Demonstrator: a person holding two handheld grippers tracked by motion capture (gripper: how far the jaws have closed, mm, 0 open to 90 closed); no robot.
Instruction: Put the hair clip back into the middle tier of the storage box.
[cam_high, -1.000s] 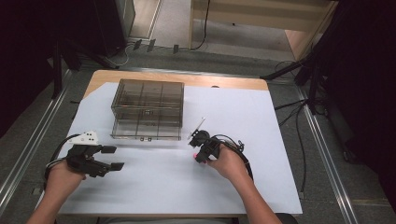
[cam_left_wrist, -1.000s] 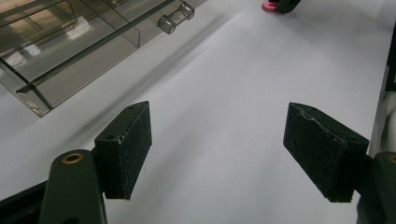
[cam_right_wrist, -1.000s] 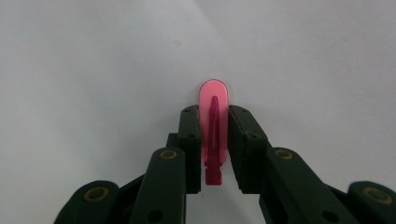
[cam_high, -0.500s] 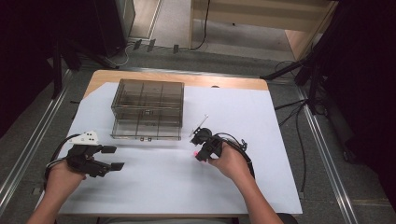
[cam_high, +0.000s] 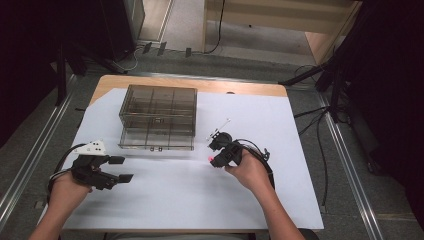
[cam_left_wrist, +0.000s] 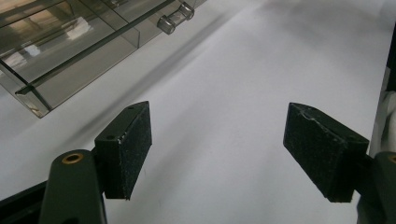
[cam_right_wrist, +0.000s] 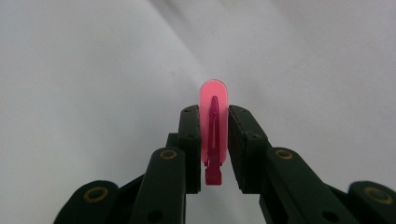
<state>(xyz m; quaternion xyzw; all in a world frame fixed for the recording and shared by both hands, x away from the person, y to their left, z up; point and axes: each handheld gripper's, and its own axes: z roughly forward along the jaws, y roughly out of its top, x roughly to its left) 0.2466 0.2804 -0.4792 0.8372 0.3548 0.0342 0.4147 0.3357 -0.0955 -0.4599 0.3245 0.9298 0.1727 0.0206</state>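
right claw (cam_right_wrist: 214, 140): I've got it pinching a pink clip (cam_right_wrist: 214, 116), held just over the white tabletop (cam_high: 165, 200), right of the smoky drawer box (cam_high: 157, 117) | left claw (cam_left_wrist: 217, 154): spread, nothing between the pads, sitting near the box's front-left corner | I see both on the high view

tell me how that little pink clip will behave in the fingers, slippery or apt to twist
The pink clip looks like thin, glossy plastic, so probably light and stiff but somewhat slippery. The right gripper pinches its flat faces, which should resist twisting. Its narrow edge likely makes it tip over if set down upright.
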